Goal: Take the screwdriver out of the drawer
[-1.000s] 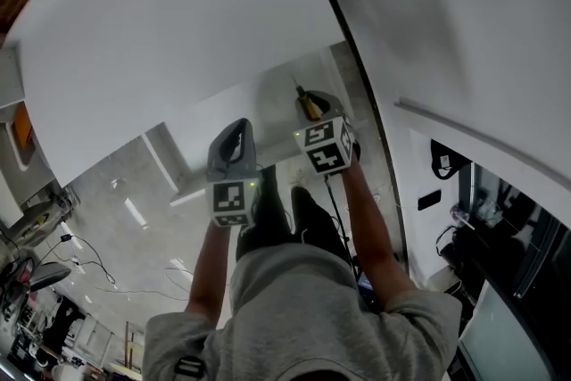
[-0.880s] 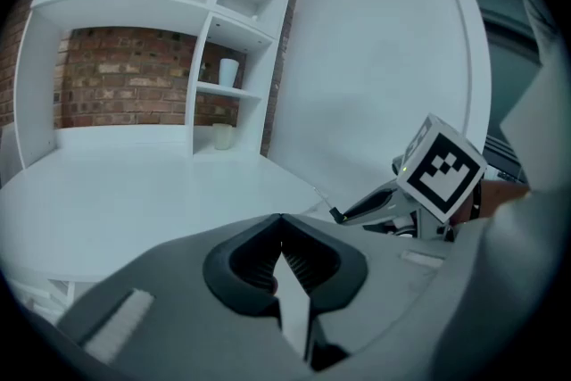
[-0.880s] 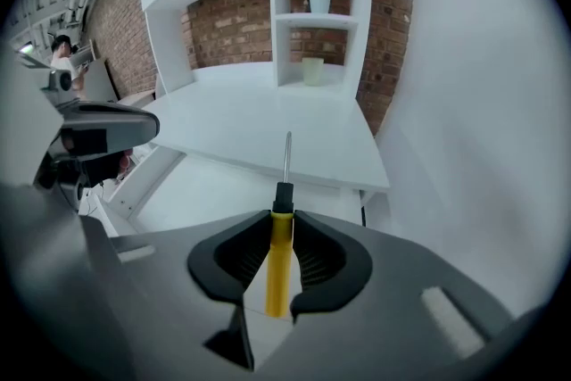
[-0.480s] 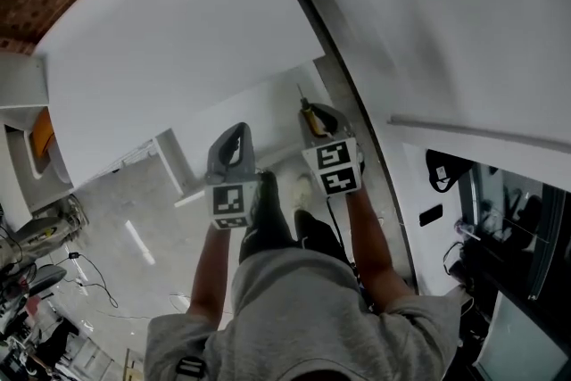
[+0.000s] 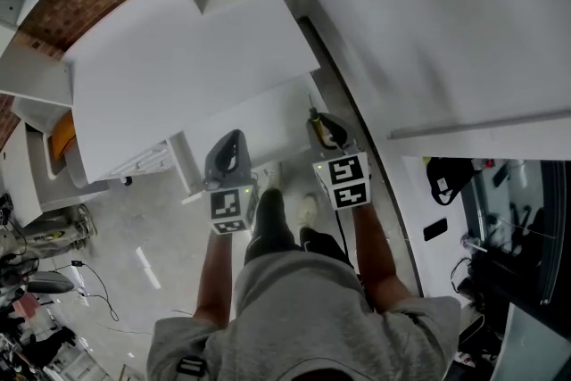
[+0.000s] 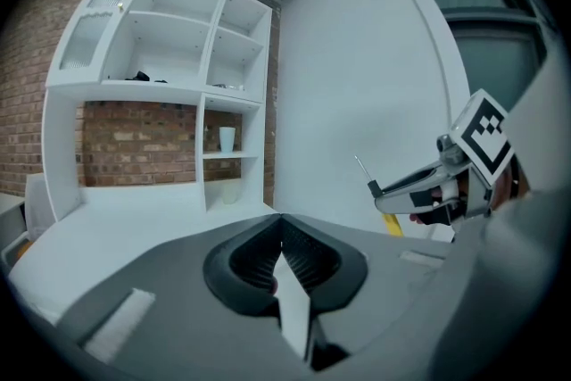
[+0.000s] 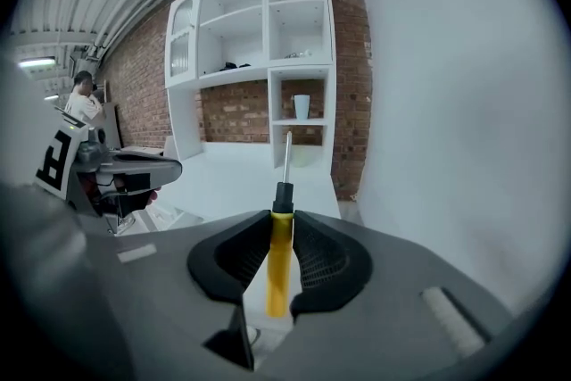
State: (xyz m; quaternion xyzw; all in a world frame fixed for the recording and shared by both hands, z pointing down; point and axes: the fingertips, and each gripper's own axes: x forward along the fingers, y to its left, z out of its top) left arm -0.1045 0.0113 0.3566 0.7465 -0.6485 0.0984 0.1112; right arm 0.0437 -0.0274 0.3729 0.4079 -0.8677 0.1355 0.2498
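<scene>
My right gripper [image 7: 282,214] is shut on the screwdriver [image 7: 279,259], gripping its yellow handle. The black collar and thin metal shaft stick out ahead of the jaws, toward the shelves. In the head view the right gripper [image 5: 319,124] is held in the air in front of the white desk [image 5: 178,58], with the screwdriver [image 5: 314,115] poking from its tip. My left gripper [image 5: 234,138] hangs beside it to the left, apart from it. Seen in its own view, the left gripper [image 6: 279,219] is shut with nothing between its jaws. The right gripper [image 6: 419,189] shows at that view's right edge.
A white shelf unit [image 7: 268,58] stands on the desk against a brick wall, with a cup [image 7: 302,106] in one compartment. A white wall [image 5: 428,22] runs along the right. Below the desk's front edge is a white cabinet [image 5: 241,116]. A person [image 7: 85,98] stands far off left.
Both hands have lifted, the right one still carrying the screwdriver. The head view has tipped up, so more of the desk and the shelf unit shows now.
</scene>
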